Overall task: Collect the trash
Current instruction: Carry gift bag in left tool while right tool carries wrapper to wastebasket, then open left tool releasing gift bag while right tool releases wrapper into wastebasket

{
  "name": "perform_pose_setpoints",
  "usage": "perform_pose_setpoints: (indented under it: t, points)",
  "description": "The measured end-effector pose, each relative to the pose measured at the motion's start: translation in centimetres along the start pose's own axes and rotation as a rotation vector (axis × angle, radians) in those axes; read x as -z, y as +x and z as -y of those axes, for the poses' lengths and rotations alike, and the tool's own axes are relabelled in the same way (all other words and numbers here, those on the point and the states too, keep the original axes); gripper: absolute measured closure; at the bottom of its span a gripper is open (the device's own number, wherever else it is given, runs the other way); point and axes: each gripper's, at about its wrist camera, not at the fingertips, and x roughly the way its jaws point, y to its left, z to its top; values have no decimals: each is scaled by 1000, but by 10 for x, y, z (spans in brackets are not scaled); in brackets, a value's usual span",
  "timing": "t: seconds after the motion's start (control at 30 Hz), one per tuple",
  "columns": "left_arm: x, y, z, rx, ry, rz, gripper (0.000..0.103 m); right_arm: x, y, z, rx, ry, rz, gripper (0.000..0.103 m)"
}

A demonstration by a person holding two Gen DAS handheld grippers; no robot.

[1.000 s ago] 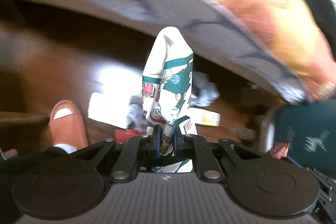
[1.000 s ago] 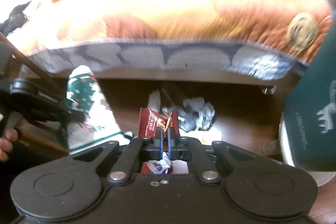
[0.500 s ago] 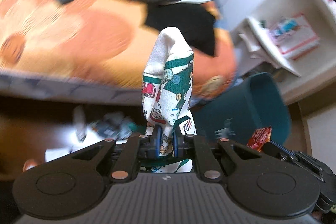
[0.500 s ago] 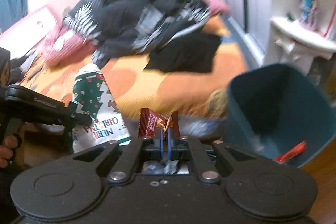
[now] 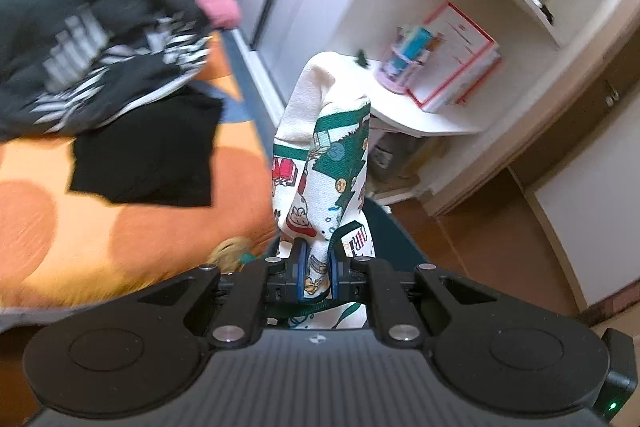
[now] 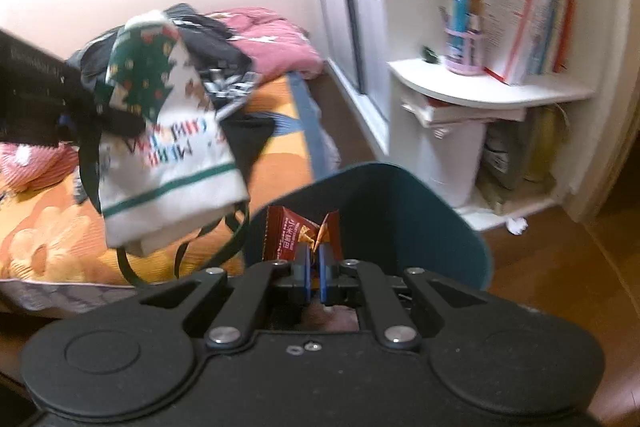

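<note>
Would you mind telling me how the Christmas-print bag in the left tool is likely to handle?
Christmas-print bag looks soft and floppy: it sags from the left tool, drawstrings dangling. Probably light, held by one pinch. It may swing near the teal bin.

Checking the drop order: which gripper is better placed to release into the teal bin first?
Right. The right gripper holds the red wrapper at the teal bin opening; the left gripper's Christmas bag hangs beside it.

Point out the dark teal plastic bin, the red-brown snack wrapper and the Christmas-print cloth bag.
Dark teal plastic bin [image 6: 400, 211]: right wrist view, inner wall.
Red-brown snack wrapper [image 6: 286, 233]: right wrist view, printed face.
Christmas-print cloth bag [image 5: 324, 163]: left wrist view, printed front.
</note>
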Motion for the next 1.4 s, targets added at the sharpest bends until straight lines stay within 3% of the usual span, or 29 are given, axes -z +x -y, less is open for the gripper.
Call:
perform_pose_setpoints:
  t: [0.23, 0.47, 0.63, 0.83, 1.13, 1.4]
  points:
    - [8, 75, 49, 2, 98, -88, 92, 5, 21, 36, 44, 56, -53, 98]
    - [30, 139, 63, -56, 208, -175, 92, 19, 50, 49, 62, 56, -130, 98]
    - [47, 166, 77, -66, 284, -226, 92, 27, 70, 52, 73, 54, -180, 98]
    - [62, 197, 80, -90, 307, -303, 92, 34, 82, 54, 76, 66, -217, 97]
    - [76, 219, 73, -89, 296, -365, 88, 36, 82, 54, 78, 55, -226, 84]
    - [75, 202, 71, -57, 279, -338, 84, 32, 68, 46, 76, 20, -218, 78]
